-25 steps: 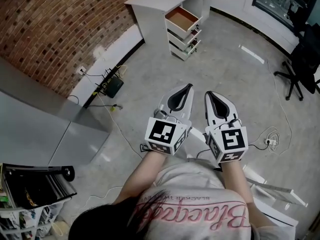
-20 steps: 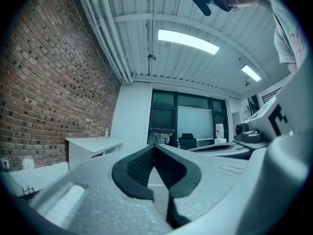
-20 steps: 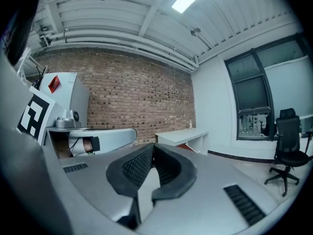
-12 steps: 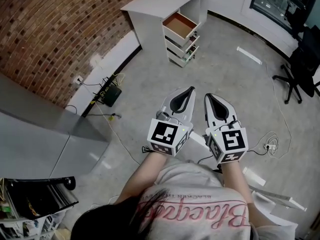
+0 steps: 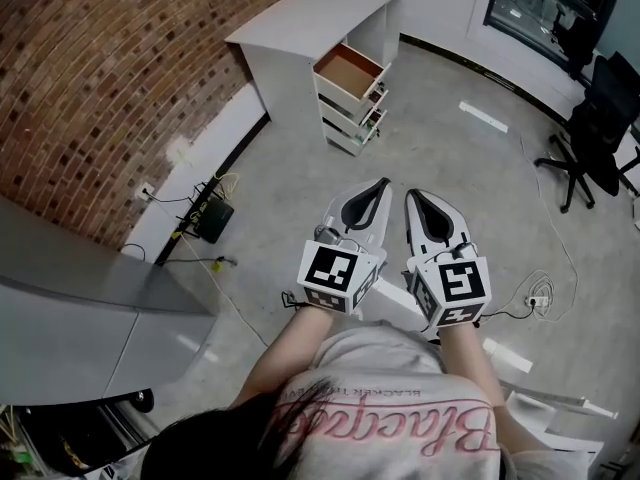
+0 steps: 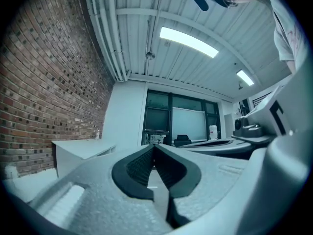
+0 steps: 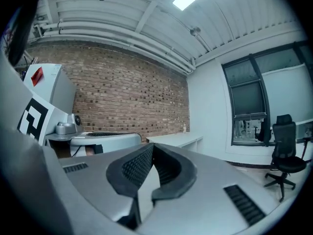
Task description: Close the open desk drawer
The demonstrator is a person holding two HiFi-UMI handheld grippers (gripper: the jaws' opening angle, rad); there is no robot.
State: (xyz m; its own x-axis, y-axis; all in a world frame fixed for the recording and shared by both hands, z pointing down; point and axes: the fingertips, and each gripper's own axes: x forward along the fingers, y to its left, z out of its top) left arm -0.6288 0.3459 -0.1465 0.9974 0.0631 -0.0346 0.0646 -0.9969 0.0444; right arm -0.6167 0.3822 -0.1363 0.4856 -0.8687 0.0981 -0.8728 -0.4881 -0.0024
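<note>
At 12 o'clock the table (image 5: 300,18) stands beside the brick wall (image 5: 100,88), open drawer (image 5: 348,68) under its right end. An office chair (image 5: 590,128) stands at 2 o'clock. Left tongs (image 5: 372,193) and right tongs (image 5: 420,203) sit side by side at centre.

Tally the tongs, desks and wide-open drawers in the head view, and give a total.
Tongs: 2, the left tongs and the right tongs
Desk: 1
Wide-open drawer: 1
Total: 4
</note>
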